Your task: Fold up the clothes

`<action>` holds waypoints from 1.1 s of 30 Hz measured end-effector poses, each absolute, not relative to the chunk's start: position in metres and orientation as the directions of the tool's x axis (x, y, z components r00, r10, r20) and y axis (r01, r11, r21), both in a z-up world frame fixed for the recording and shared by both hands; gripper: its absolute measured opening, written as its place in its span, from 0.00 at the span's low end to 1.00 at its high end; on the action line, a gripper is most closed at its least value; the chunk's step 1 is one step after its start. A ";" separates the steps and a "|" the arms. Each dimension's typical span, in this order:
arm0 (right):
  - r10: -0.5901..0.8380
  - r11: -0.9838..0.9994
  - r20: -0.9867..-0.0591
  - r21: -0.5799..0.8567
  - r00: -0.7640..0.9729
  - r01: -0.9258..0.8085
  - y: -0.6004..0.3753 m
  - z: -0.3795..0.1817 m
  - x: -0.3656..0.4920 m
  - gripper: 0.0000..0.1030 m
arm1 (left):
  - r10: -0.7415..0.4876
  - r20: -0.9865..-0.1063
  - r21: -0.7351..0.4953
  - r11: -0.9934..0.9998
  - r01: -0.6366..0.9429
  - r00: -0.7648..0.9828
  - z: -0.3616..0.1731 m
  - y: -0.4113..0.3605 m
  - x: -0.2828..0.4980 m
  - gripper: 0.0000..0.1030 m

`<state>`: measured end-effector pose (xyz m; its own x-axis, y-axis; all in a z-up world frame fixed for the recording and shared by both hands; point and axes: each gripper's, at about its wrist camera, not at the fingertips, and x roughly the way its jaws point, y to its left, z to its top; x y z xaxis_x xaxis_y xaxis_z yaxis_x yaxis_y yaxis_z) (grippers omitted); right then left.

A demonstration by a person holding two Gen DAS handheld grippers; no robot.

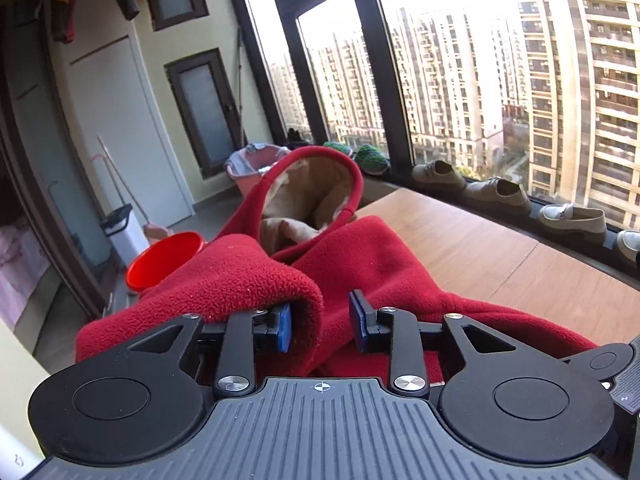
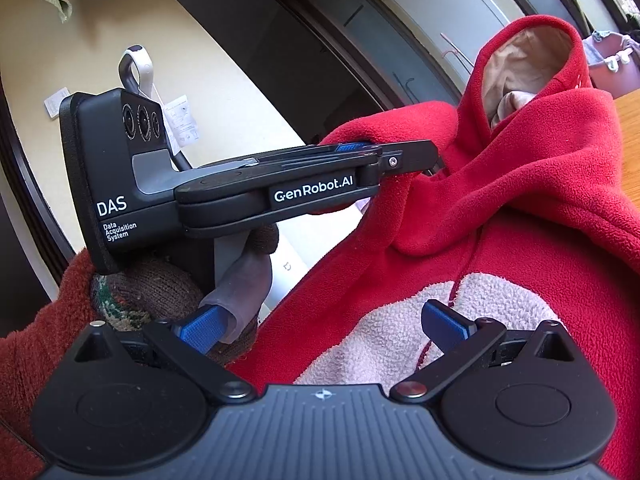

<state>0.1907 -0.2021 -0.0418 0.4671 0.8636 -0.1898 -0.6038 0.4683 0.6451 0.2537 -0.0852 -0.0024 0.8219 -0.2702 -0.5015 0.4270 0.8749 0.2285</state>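
Left wrist view showed the left gripper (image 1: 320,322) parted, red fleece hoodie (image 1: 248,276) folded between its fingers, unpinched; right gripper (image 2: 320,326) gaped above it.

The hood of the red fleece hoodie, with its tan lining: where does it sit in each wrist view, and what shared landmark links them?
Left wrist view: the hood stands at centre, just above the left gripper, opening toward the camera.
Right wrist view: the hood is at upper right, above the pale fleece chest patch.
Shared landmark: the pink laundry basket behind the hood.
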 end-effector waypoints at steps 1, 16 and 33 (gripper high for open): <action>0.862 0.471 -0.196 0.651 0.467 -0.596 -0.203 -0.043 0.192 1.00 | -0.278 -0.510 0.205 0.879 0.430 0.814 -0.003 -0.081 0.255 0.43; 0.851 0.492 -0.259 0.700 0.458 -0.519 -0.202 -0.051 0.202 1.00 | -0.394 -0.676 0.220 0.698 0.681 0.623 -0.024 -0.116 0.277 0.85; 0.808 0.589 -0.440 0.616 0.391 -0.524 -0.180 -0.048 0.213 1.00 | -0.384 -0.658 0.184 0.753 0.632 0.648 -0.043 -0.094 0.277 0.96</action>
<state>0.2135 -0.1798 -0.0484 0.3908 0.8084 -0.4402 -0.5241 0.5886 0.6155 0.2768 -0.0944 -0.0432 0.6480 -0.3843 -0.6576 0.6325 0.7525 0.1835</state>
